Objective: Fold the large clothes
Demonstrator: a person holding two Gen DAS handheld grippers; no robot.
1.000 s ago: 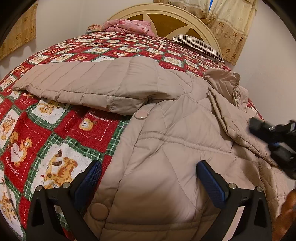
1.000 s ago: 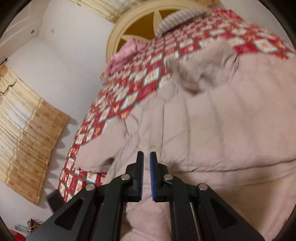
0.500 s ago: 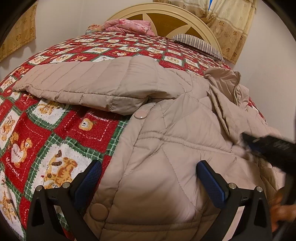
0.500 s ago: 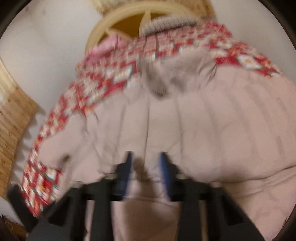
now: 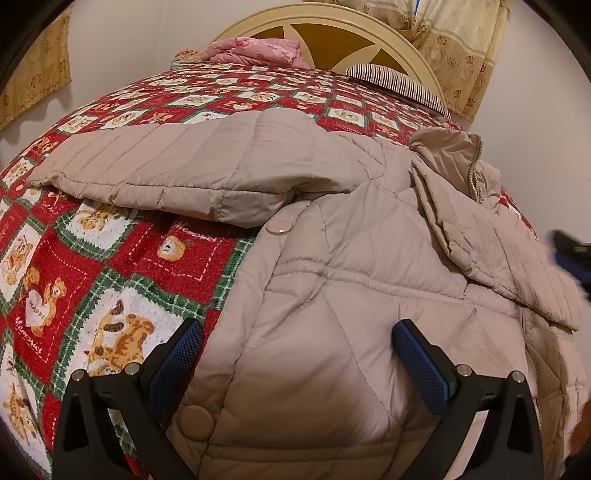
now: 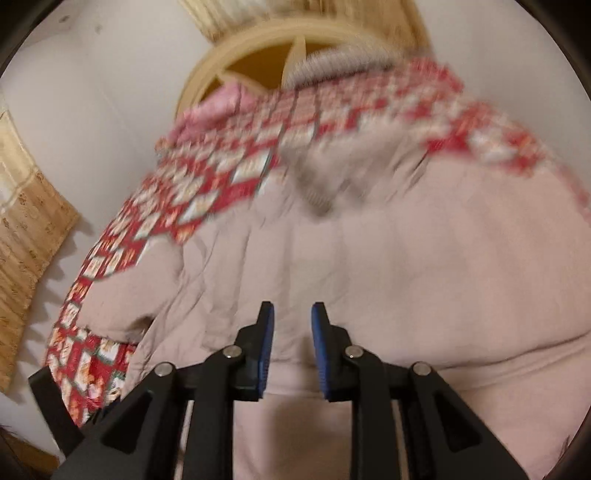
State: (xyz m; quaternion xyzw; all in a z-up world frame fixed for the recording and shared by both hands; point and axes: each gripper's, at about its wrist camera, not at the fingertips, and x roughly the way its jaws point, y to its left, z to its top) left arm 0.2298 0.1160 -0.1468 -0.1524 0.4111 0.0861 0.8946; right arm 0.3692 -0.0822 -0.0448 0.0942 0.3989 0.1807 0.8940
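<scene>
Your left gripper stands wide open astride the coat's hem at the bed's near edge; your right gripper is opening, nothing between its pads.

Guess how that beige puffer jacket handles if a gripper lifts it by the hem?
The puffer jacket looks floppy: its sleeve lies draped, creased. Quilted padding suggests it is light for its bulk. The smooth, faintly shiny shell may slip from the pads.

The jacket lay on the bedspread, its sleeve stretching left. Far behind stood the headboard, pillows before it.
</scene>
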